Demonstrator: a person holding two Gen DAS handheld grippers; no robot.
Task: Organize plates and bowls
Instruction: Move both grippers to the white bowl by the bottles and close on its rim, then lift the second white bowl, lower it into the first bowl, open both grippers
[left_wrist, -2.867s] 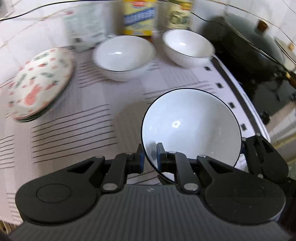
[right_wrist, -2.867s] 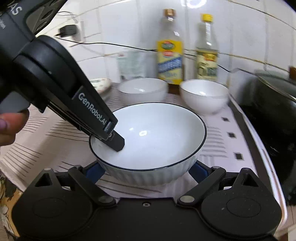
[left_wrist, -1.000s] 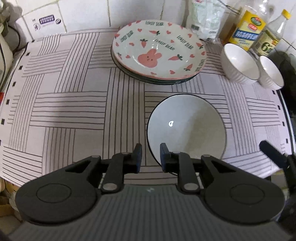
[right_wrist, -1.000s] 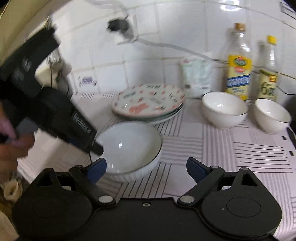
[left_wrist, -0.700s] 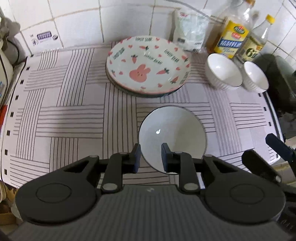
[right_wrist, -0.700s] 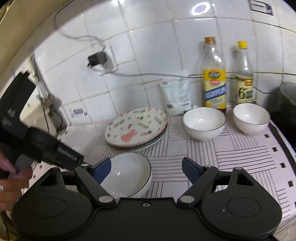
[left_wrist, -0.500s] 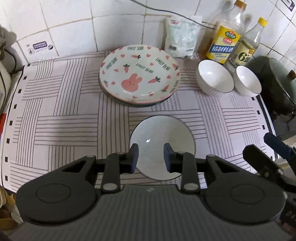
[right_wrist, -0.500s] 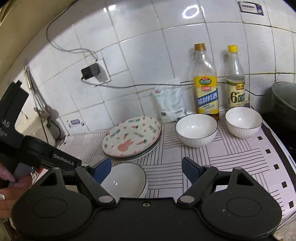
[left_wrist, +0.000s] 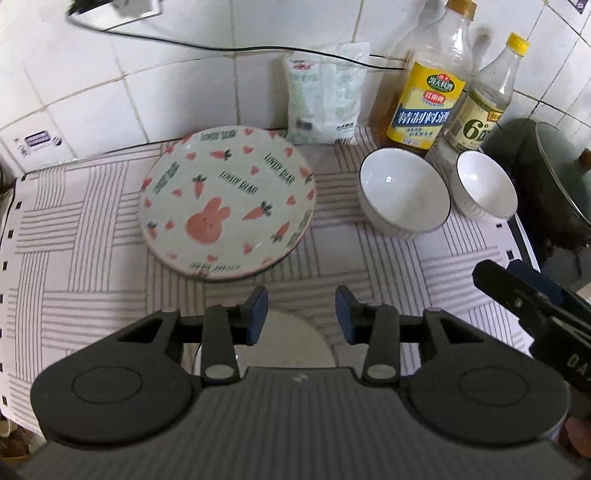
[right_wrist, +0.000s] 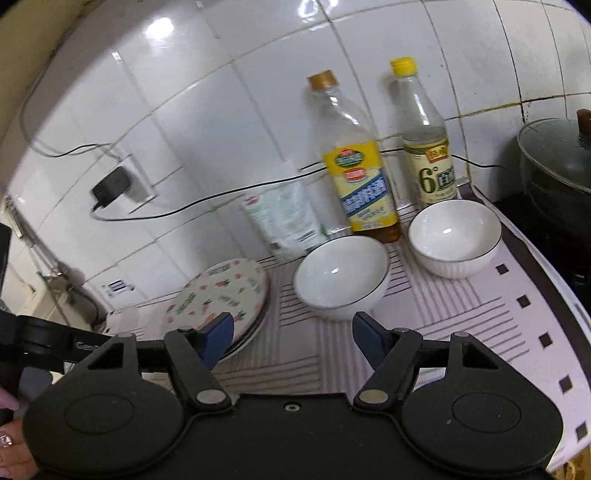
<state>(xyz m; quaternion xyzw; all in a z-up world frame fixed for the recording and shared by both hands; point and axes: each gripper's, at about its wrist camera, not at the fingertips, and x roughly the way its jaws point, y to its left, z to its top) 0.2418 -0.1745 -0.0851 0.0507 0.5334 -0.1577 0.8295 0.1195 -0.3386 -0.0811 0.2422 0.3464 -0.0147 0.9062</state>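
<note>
My left gripper (left_wrist: 301, 314) is open and empty, held above a white bowl (left_wrist: 291, 343) that sits on the striped mat and is mostly hidden under it. A stack of bunny-and-carrot plates (left_wrist: 227, 203) lies beyond it, also in the right wrist view (right_wrist: 221, 295). Two white bowls stand at the back right: a larger one (left_wrist: 404, 192) (right_wrist: 341, 277) and a smaller one (left_wrist: 485, 188) (right_wrist: 456, 236). My right gripper (right_wrist: 293, 332) is open and empty, just in front of the larger bowl; it also shows at the right edge of the left wrist view (left_wrist: 517, 291).
Two bottles (left_wrist: 428, 96) (left_wrist: 480, 107) and a white packet (left_wrist: 325, 92) stand against the tiled wall. A dark lidded pot (right_wrist: 557, 170) sits on the stove at the right. A cable runs along the wall from a plug (right_wrist: 110, 188).
My left gripper opened wider, let go of the white bowl on the mat and drew back above it. My right gripper swung right and closer toward the two back bowls.
</note>
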